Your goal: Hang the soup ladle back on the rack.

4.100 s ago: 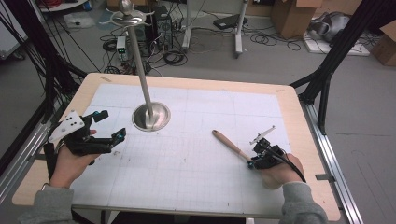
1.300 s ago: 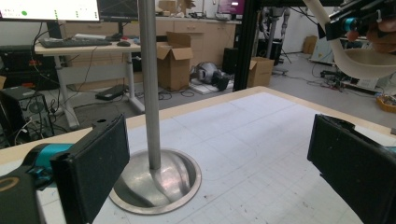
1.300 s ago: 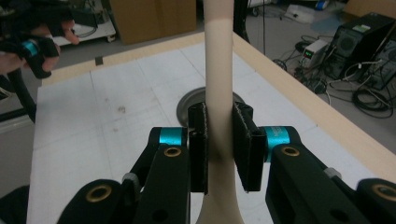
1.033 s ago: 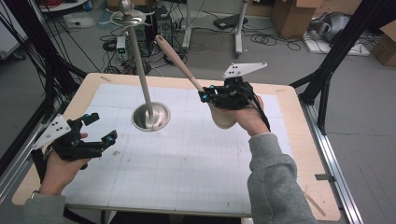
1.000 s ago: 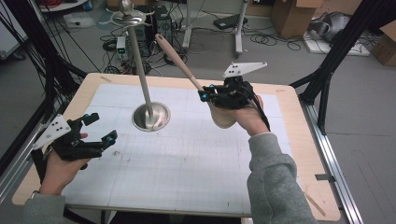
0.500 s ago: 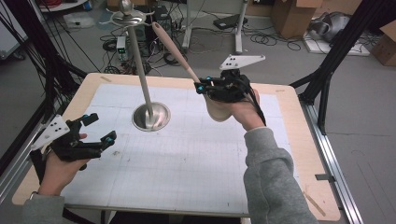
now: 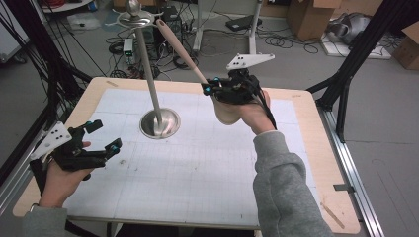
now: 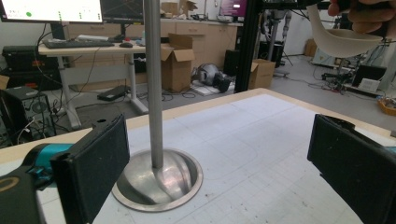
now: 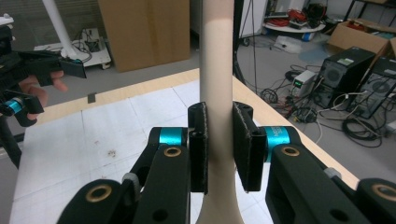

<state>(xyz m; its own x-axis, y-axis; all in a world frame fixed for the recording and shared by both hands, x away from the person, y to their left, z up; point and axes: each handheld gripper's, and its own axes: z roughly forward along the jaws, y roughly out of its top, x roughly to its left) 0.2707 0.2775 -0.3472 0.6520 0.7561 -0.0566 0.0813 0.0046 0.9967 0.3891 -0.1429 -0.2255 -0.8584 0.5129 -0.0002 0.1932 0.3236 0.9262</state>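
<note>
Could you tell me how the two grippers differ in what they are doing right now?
The right gripper is shut on the beige ladle and raised above the table; the left gripper is open, holds nothing and sits low near the table's edge. Both are black, hand-held tools with two jaws.

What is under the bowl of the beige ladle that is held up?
Under the ladle's bowl lies the white gridded mat of the table; the person's right hand covers part of the bowl and the mat behind it.

Bright even overhead room light, soft faint shadows on the counter [image 7: 197,163], mild glare on steel base [image 8: 159,179], near tongs slightly blurred, soft low-resolution detail.
</note>
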